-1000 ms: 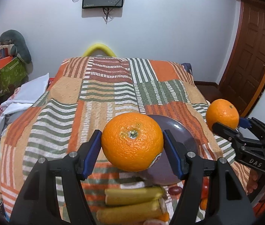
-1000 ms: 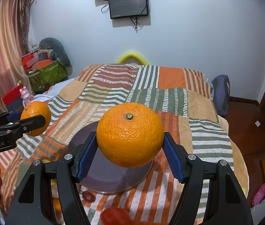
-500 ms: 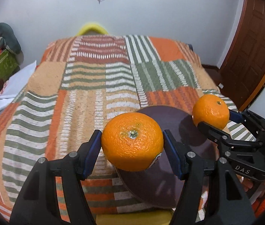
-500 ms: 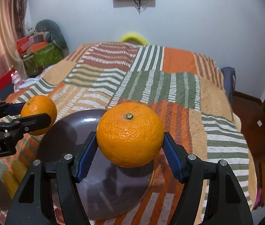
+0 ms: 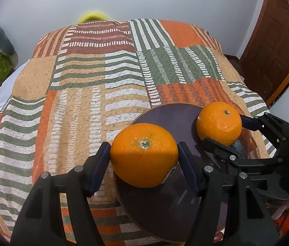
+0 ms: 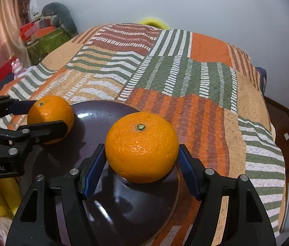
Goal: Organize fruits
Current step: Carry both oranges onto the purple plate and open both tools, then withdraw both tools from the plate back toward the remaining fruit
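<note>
Oranges fill both views. From the left wrist, the left claw (image 5: 144, 157) is clenched on an orange (image 5: 144, 155), stem up, its blue pads (image 5: 98, 164) pressing each side. The fruit hangs over the near left edge of a dark plate (image 5: 165, 209) that lies on a striped bedcover (image 5: 83, 94). On the right, the right claw (image 5: 219, 127) grips a second orange (image 5: 219, 123) above the far side of the plate.

From the right wrist, the right claw (image 6: 141, 153) is clamped on its orange (image 6: 141, 146), stem up, above the plate (image 6: 107, 114). On the left, the left claw (image 6: 50, 119) holds the other orange (image 6: 50, 112) at the plate's left rim. Whether either fruit touches the plate I cannot tell. Something yellow (image 6: 3, 196) lies at the lower left.
</note>
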`<act>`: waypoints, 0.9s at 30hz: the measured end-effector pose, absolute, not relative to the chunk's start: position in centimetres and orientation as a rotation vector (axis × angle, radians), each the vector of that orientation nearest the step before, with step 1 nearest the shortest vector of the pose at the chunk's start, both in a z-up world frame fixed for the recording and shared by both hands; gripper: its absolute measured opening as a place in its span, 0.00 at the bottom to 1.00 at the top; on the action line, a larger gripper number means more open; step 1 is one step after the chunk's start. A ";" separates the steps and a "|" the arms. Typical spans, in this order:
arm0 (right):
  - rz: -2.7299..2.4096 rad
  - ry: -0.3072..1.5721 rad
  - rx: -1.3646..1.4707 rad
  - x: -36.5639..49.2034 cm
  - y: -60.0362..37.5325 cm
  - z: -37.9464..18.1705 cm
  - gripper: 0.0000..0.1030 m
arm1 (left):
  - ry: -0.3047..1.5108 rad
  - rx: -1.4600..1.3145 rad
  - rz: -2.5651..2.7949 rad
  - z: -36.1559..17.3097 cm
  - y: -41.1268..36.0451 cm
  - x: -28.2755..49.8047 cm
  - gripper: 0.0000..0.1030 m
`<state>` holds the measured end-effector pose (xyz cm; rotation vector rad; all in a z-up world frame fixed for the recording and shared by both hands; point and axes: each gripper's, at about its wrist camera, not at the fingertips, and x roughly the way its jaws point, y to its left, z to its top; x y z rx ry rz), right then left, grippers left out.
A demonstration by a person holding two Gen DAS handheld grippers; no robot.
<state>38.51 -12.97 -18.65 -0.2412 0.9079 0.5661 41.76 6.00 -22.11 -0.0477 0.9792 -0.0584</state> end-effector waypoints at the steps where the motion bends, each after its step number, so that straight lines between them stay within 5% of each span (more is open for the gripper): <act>1: 0.566 0.908 -0.251 38.6 -12.9 -18.7 0.65 | 0.980 -0.044 -0.057 -22.1 6.0 41.8 0.63; 8: 0.571 0.891 -0.249 38.0 -13.2 -17.8 0.73 | 0.924 -0.066 -0.057 -19.9 6.0 40.8 0.73; 27: 0.530 0.727 -0.196 28.8 -16.7 -9.5 0.73 | 0.809 -0.030 -0.002 -13.3 5.8 29.1 0.75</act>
